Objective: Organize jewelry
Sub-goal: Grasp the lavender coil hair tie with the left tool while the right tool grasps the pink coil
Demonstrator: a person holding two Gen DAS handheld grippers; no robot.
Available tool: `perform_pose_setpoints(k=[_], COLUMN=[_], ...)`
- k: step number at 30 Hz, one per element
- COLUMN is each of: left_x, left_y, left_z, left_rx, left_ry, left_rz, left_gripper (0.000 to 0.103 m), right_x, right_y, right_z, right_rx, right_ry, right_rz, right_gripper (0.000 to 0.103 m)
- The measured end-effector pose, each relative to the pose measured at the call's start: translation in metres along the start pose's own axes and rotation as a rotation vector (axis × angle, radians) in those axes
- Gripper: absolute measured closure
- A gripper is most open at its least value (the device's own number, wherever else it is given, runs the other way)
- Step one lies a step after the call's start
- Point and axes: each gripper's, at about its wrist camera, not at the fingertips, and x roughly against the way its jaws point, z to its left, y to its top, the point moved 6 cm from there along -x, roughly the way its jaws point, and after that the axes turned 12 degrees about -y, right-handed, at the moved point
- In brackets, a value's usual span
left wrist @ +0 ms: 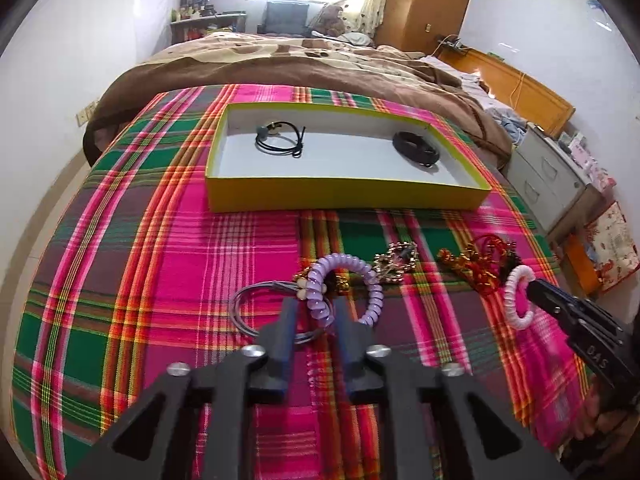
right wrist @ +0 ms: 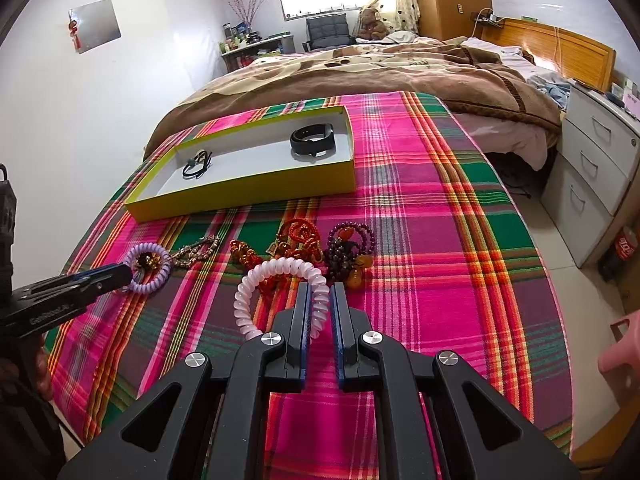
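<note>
The purple coil band (left wrist: pixel 344 288) is being pinched by the left gripper (left wrist: pixel 316 312) at its near rim; the jaws are nearly closed, with the coil pressed between the two blue pads, and a thin grey cord loop (left wrist: pixel 244 312) is lying just beside and partly under them. The pink coil band (right wrist: pixel 280 284) is being gripped by the right gripper (right wrist: pixel 320 300) on its right side, and these jaws are also almost shut on the coil. Both bands are being kept low on the plaid cloth (left wrist: pixel 160 260), at the near edge of the row of bracelets, where a gold chain (left wrist: pixel 394 264), red beads (right wrist: pixel 300 240) and dark purple beads (right wrist: pixel 352 246) are lying close together. The yellow box (left wrist: pixel 340 196) is placed straight ahead of both grippers, beyond that row, with its long side running across the view; a black cord bracelet (left wrist: pixel 280 140) is lying in its left part and a black strap (left wrist: pixel 416 148) in its right part. The free white floor is seen between these two. The coming move is judged to be a lift and a carry forward over the row; the left gripper is nearer to the left half of the box and the right gripper to the right half, so crossing of hands is probably not needed.
</note>
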Motion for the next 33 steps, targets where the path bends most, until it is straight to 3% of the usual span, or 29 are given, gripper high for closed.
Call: perform_pose_setpoints(k=[10,17,19,22,33], left_x=[0.007,0.009,0.009,0.004,-0.007], left_y=[0.000,0.001,0.004,0.005,0.004], left_z=[-0.001,0.000,0.001,0.000,0.002], left_rx=[-0.013,0.003,0.035,0.011,-0.008], left_ry=[0.007,-0.012,-0.050,-0.007,0.031], left_rz=[-0.024,-0.022,-0.033,-0.020,0.007], left_gripper=[0.102,0.102,0.101,0.095,0.094], right_x=[0.001,0.002,0.003,0.003,0.001], right_y=[-0.001,-0.001,-0.001,-0.002,-0.002], right_z=[0.000,0.002,0.003,0.003,0.007], right_rx=[-0.001,0.000,-0.001,0.001,0.006], right_ry=[0.003,0.004,0.009,0.007,0.015], right_rz=[-0.001,-0.004,-0.007,-0.004,0.003], right_gripper=[0.093,0.093,0.093,0.093,0.093])
